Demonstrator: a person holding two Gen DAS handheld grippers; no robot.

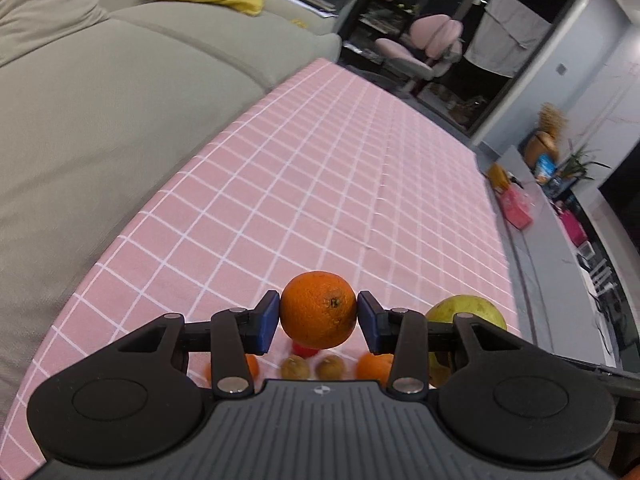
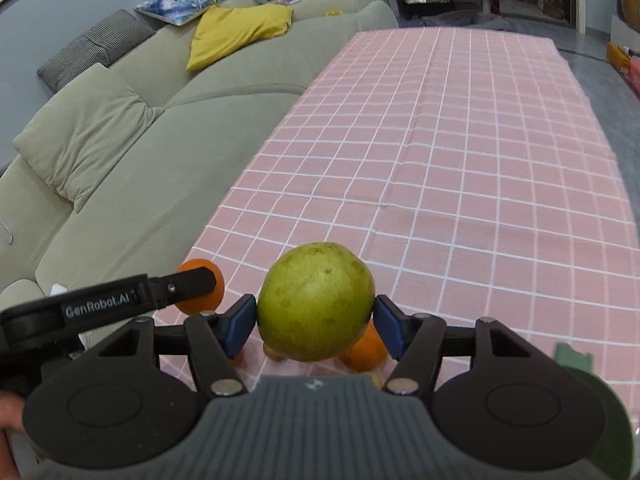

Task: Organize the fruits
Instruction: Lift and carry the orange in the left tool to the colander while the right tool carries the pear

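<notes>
My left gripper point(image 1: 318, 322) is shut on an orange point(image 1: 318, 309), its blue pads pressing both sides, and holds it above the pink checked tablecloth point(image 1: 320, 184). My right gripper point(image 2: 316, 322) is shut on a large green pear point(image 2: 316, 300), also lifted off the cloth. In the left wrist view the pear point(image 1: 464, 312) shows at the right behind the gripper. In the right wrist view the left gripper's finger point(image 2: 188, 286) covers part of the orange point(image 2: 210, 290). Below the grippers lie another orange point(image 1: 374, 366), two brown kiwis point(image 1: 312, 366) and a red fruit point(image 1: 304, 350), partly hidden.
A grey-green sofa point(image 1: 100, 120) with a yellow cushion point(image 2: 236, 32) runs along the table's left edge. A grey bench point(image 1: 536, 216) with bags lies along the right. A dark green object point(image 2: 600, 400) sits at the near right. A pink chair point(image 1: 432, 40) stands beyond the far end.
</notes>
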